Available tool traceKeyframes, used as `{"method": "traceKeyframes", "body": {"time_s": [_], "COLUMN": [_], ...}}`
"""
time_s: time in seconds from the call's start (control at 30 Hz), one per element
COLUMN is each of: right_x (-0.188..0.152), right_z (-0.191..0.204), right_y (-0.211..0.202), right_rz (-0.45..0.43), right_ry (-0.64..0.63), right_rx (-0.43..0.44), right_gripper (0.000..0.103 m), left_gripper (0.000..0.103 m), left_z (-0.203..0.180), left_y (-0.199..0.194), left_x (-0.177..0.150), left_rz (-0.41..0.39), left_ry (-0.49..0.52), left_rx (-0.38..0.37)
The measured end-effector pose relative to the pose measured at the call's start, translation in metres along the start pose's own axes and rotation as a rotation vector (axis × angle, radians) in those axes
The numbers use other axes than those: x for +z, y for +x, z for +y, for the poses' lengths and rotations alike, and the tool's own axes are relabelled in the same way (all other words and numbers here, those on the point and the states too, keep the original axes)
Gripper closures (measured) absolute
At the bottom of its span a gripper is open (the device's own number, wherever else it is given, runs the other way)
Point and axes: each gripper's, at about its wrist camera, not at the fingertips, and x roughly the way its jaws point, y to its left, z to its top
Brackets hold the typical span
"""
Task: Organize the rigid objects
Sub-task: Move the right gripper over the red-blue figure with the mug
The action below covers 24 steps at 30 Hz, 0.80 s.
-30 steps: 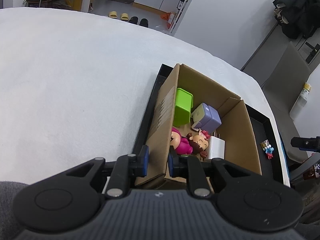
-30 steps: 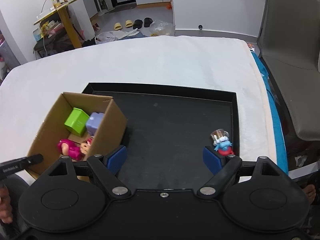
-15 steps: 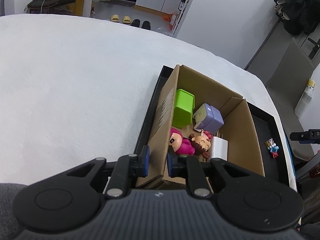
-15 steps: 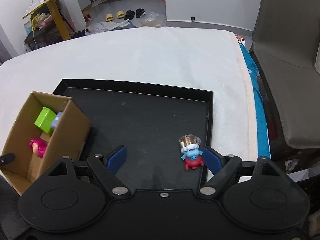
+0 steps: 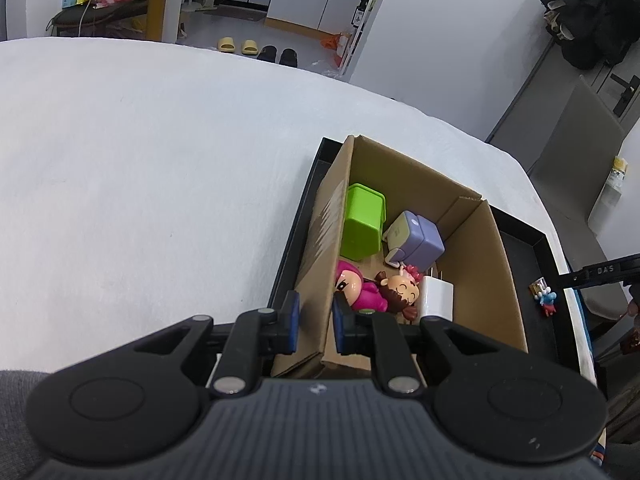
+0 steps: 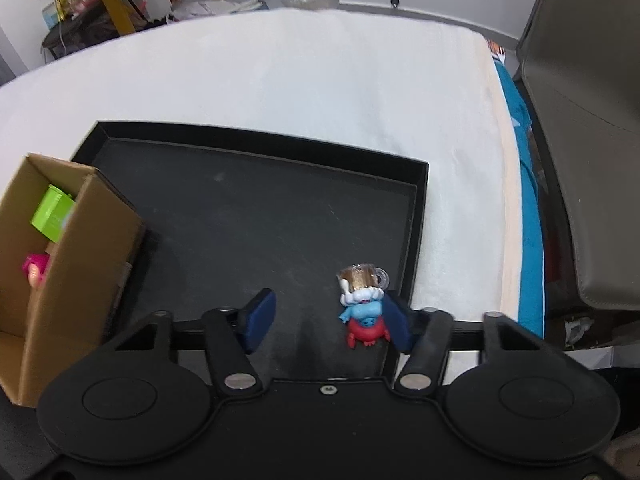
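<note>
Left gripper [image 5: 314,326] pinched cardboard box [image 5: 476,280] wall; right gripper [image 6: 328,322] spread wide — right pad beside blue-red figurine [image 6: 365,312] on black tray [image 6: 256,216].

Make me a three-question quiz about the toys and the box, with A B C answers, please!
1. Where is the little blue and red figurine?
A. in the cardboard box
B. on the black tray
C. on the white cloth

2. What colour is the bin toy standing at the far end of the cardboard box?
A. green
B. orange
C. black

3. What is the left gripper doing?
A. hanging wide open
B. holding a doll
C. pinching the box wall

Answers: 1 B, it stands on the black tray between the open right gripper's fingers. 2 A, it is bright green. 3 C, its fingers sit on each side of the cardboard wall.
</note>
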Motion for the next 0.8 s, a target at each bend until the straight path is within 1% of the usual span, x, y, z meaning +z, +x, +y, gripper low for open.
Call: {"method": "traceKeyframes", "body": {"time_s": [0.07, 0.13, 0.2, 0.43, 0.53, 0.63, 0.7, 0.77, 0.8], "right_x": [0.001, 0.002, 0.002, 0.003, 0.003, 0.003, 0.004, 0.005, 0.005], "right_z": [-0.001, -0.002, -0.003, -0.001, 0.000, 0.001, 0.001, 0.006, 0.008], "right_y": [0.005, 0.010, 0.015, 0.026, 0.032, 0.034, 0.032, 0.025, 0.022], "right_rz": [0.016, 0.031, 0.041, 0.047, 0.057, 0.051, 0.039, 0.005, -0.006], "right_ry": [0.007, 0.013, 0.015, 0.008, 0.005, -0.002, 0.003, -0.024, -0.033], "right_rx": [-0.005, 0.003, -0.005, -0.047, -0.071, -0.110, -0.119, -0.143, -0.137], "right_gripper": [0.050, 0.053, 0.060, 0.063, 0.067, 0.080, 0.082, 0.082, 0.082], "left_gripper": [0.087, 0.087, 0.087, 0.087, 0.087, 0.087, 0.087, 0.087, 0.087], "left_z": [0.000, -0.001, -0.001, -0.002, -0.002, -0.003, -0.003, -0.002, -0.002], "left_y": [-0.001, -0.001, -0.001, -0.001, -0.001, -0.001, -0.001, -0.001, -0.001], "left_x": [0.000, 0.000, 0.000, 0.000, 0.000, 0.000, 0.000, 0.000, 0.000], "left_rz": [0.000, -0.001, -0.001, -0.001, -0.002, -0.002, -0.001, -0.002, -0.002], "left_ry": [0.002, 0.003, 0.003, 0.008, 0.008, 0.010, 0.009, 0.008, 0.010], "left_rx": [0.002, 0.004, 0.004, 0.005, 0.004, 0.005, 0.005, 0.004, 0.003]}}
